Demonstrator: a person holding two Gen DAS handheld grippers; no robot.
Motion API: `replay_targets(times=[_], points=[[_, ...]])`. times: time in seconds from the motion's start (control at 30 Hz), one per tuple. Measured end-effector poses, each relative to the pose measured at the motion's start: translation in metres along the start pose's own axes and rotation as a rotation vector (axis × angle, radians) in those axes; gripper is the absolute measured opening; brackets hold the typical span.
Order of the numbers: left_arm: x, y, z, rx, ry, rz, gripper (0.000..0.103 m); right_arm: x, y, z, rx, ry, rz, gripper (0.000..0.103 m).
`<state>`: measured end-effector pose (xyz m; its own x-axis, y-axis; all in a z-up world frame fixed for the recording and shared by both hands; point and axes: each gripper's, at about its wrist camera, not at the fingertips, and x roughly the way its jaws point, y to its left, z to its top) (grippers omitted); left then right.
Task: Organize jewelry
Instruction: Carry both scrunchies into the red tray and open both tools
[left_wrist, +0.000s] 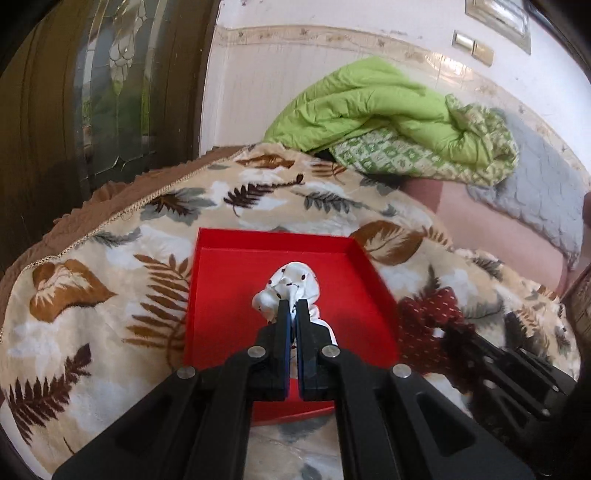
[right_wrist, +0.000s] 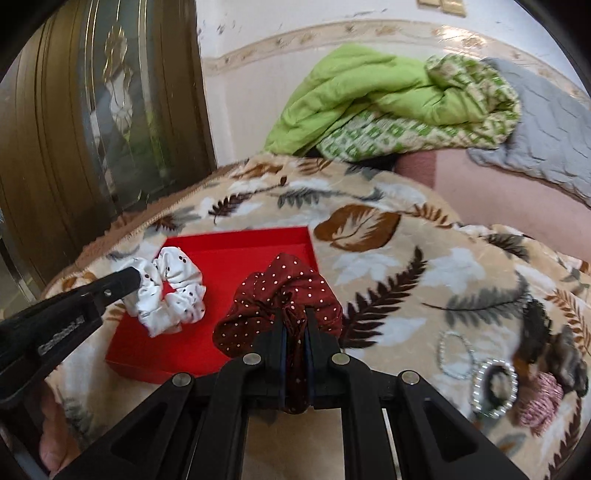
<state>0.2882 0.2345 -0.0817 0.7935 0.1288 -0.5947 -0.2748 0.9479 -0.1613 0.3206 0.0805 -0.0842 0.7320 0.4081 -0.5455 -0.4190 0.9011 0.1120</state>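
A red tray (left_wrist: 229, 295) (right_wrist: 236, 258) lies on the leaf-print blanket. My left gripper (left_wrist: 292, 304) is shut on a white scrunchie with dark dots (left_wrist: 291, 284) (right_wrist: 170, 291), holding it over the tray's inside. My right gripper (right_wrist: 294, 314) is shut on a maroon scrunchie with white dots (right_wrist: 284, 291) (left_wrist: 432, 317), at the tray's right edge. In the right wrist view the left gripper (right_wrist: 138, 277) comes in from the left. In the left wrist view the right gripper's black body shows blurred at the lower right, its tips hidden by the maroon scrunchie.
Two rhinestone hoops (right_wrist: 456, 354) (right_wrist: 495, 387), a pink patterned scrunchie (right_wrist: 543, 402) and a dark one (right_wrist: 554, 343) lie on the blanket (right_wrist: 406, 266) to the right. A green quilt (left_wrist: 388, 107) is bunched at the back by the wall. A wooden door (left_wrist: 55, 110) stands left.
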Motion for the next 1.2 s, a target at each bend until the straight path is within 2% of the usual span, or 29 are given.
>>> replay_targets(times=[0.1,0.4,0.7,0.93,1.07,1.1,1.13,1.17,1.2], points=[[0.019,0.011,-0.006,-0.018,0.054,0.006,0.002,0.022,0.001,-0.002,0.015,0.037,0.011,0.008],[0.050,0.020,-0.009,-0.002,0.124,0.061,0.002,0.058,0.006,0.001,0.006,0.101,0.018,0.008],[0.063,0.027,-0.011,0.001,0.179,0.131,0.002,0.076,0.011,0.002,-0.014,0.148,-0.005,0.009],[0.066,0.031,-0.013,-0.017,0.203,0.146,0.003,0.084,0.010,-0.001,-0.004,0.181,-0.024,0.013],[0.070,0.036,-0.015,-0.038,0.227,0.158,0.008,0.086,0.011,-0.002,-0.012,0.184,-0.038,0.015],[0.070,0.037,-0.015,-0.042,0.228,0.160,0.012,0.086,0.011,-0.003,-0.012,0.183,-0.042,0.020],[0.071,0.038,-0.015,-0.046,0.230,0.174,0.026,0.087,0.011,-0.003,-0.007,0.187,-0.041,0.030],[0.070,0.039,-0.015,-0.050,0.227,0.175,0.034,0.088,0.010,-0.003,0.000,0.191,-0.041,0.035],[0.070,0.039,-0.015,-0.053,0.224,0.158,0.036,0.087,0.009,-0.004,0.007,0.188,-0.039,0.049]])
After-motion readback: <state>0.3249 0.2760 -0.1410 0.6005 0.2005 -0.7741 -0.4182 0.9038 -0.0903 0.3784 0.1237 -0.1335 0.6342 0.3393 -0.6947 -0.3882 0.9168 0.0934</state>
